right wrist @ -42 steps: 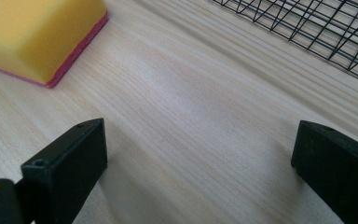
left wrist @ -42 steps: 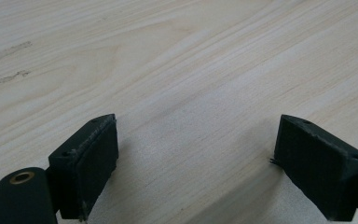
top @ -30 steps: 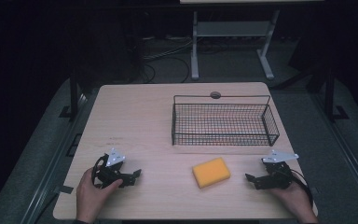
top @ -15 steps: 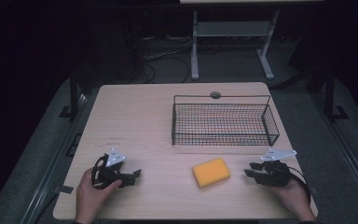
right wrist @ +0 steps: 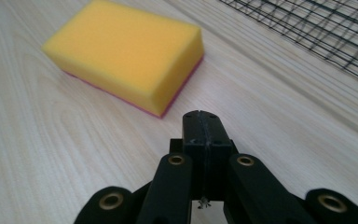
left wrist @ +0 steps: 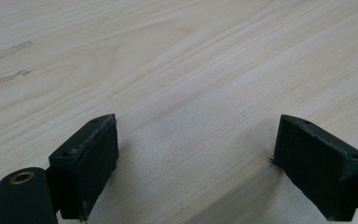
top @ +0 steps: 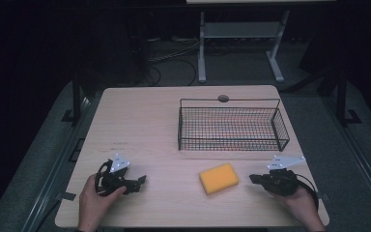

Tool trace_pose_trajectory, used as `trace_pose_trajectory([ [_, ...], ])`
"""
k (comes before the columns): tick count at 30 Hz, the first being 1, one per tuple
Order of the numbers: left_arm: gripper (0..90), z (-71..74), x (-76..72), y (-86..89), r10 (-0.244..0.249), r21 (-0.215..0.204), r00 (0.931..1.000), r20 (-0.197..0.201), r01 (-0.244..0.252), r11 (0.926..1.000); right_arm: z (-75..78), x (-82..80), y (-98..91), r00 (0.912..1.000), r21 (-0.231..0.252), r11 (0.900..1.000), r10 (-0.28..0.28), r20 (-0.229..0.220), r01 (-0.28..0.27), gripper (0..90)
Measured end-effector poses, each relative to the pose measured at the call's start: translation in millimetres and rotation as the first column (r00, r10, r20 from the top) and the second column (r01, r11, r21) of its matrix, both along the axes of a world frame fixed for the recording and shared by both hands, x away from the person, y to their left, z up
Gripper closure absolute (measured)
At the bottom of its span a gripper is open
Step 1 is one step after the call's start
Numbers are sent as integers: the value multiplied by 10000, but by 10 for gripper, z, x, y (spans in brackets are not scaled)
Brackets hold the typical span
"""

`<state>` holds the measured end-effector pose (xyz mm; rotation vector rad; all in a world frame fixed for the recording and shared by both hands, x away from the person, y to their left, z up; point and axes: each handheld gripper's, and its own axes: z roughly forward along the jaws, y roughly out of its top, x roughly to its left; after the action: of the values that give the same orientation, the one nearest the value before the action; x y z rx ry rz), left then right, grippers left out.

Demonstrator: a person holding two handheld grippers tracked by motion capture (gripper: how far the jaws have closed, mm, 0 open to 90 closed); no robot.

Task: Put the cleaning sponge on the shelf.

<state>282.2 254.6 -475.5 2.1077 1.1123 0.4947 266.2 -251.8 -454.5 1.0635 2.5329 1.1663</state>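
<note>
Right gripper (right wrist: pixel 200 122), lower middle of the right gripper view: jaws clenched pad to pad, grasping nothing, aimed at the near corner of the yellow sponge (right wrist: pixel 126 53) in the upper left of that frame. Compared with one second ago in the high view: right gripper (top: pixel 257 178) shifted a little leftward from the lower right, now near the sponge (top: pixel 218 178) but short of contact. Sponge unmoved, flat on the table (top: pixel 149 121) at lower centre, pink underside down, just in front of the wire basket (top: pixel 232 126) at centre right. Basket unchanged and apparently holding nothing. Left gripper (left wrist: pixel 193 154): jaws spread wide over bare wood, released; in the high view at lower left (top: pixel 141 181), unchanged. Probable meaning: approach to the sponge under way; jaws to be opened before any grasp.
</note>
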Motion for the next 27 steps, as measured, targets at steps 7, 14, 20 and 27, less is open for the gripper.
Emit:
trace_pose_trajectory([
  [7,129,1,-4,-1,32,10,10000,-7,-32,10000,10,-17,126,9992,229,9991,372,-155,-368,896],
  [14,129,0,-5,-2,45,2,10000,-2,-45,10000,4,-27,206,9979,298,9977,619,-212,-613,895],
  [20,129,0,-5,-2,49,6,10000,-2,-49,10000,-19,-28,302,9959,240,9961,855,-288,-849,895],
  [27,129,0,-6,-2,58,9,10000,-1,-58,10000,-40,-7,378,9945,51,9953,968,-392,-967,895],
])
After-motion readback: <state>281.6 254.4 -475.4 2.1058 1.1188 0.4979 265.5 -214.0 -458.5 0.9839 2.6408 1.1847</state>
